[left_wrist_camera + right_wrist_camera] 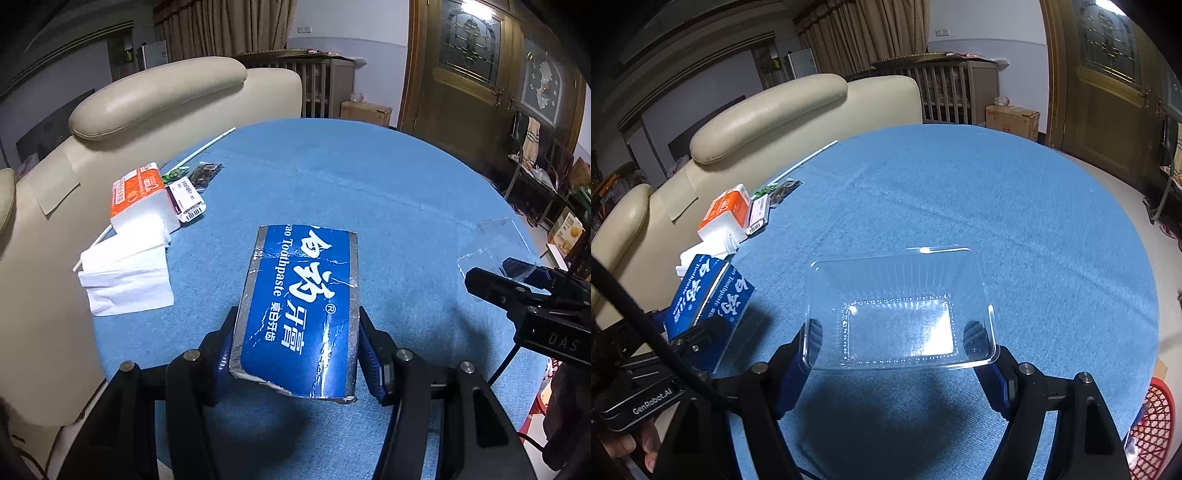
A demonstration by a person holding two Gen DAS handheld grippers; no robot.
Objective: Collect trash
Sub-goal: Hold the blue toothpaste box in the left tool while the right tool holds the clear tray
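Observation:
My left gripper [297,347] is shut on a blue toothpaste box [301,306] with white lettering and holds it above the blue tablecloth [369,192]. The box also shows at the left of the right wrist view [705,291]. My right gripper [895,341] is shut on a clear plastic tray [897,310], held by its two sides above the table. In the left wrist view the right gripper [532,299] sits at the right edge with the clear tray [491,243] faintly visible in front of it.
An orange-and-white tissue pack [142,197] with loose white tissues [125,280], a labelled packet [186,199], small dark wrappers [205,171] and a white stick [207,146] lie at the table's left. A cream sofa [159,92] stands behind. A red basket [1152,424] sits low right.

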